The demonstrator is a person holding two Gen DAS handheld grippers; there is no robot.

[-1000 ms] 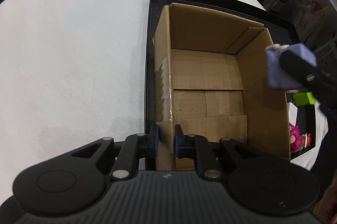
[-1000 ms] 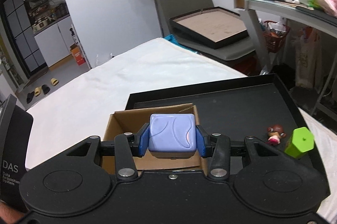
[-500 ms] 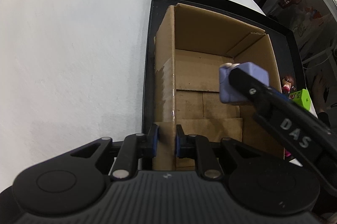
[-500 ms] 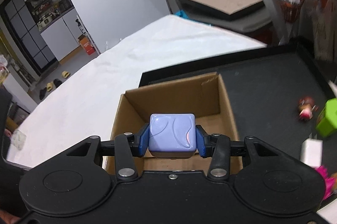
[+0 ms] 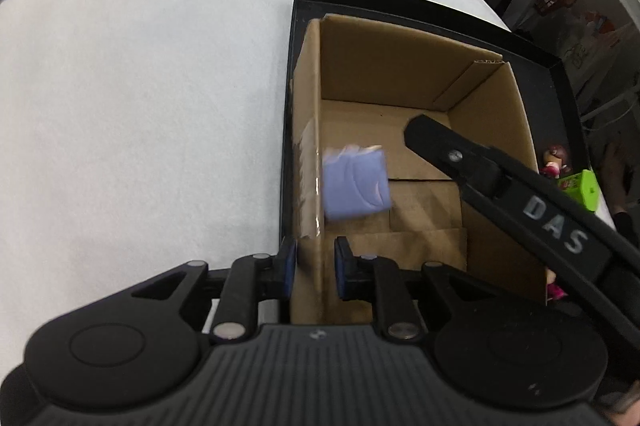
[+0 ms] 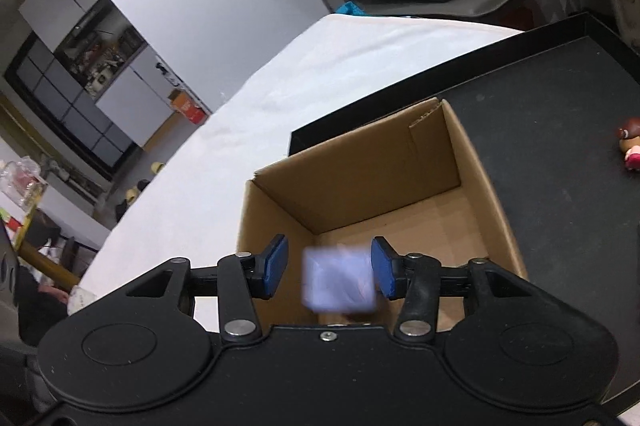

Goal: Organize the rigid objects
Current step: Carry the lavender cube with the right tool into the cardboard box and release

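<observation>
While blurred, cube (image 6: 339, 279) btwn claw pads (image 6: 275, 266).

I see a lavender block (image 5: 355, 183) with curved embossed lines inside the plain brown cardboard box (image 5: 404, 74). At 3 o'clock sits a lime-green piece (image 5: 585, 188). Black tray (image 6: 560, 130), white tabletop (image 5: 140, 66), blue claw pads (image 6: 276, 264).

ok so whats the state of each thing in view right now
purple rounded plastic cube: blurred, free of both grippers, inside the box
brown cardboard box: open-topped, upright on the tray
left gripper: shut on the brown cardboard box's near wall
right gripper: open over the box
black shallow tray: flat on the white cloth
small brown-haired figurine: lying on the tray
green plastic block: on the tray beside the box
</observation>
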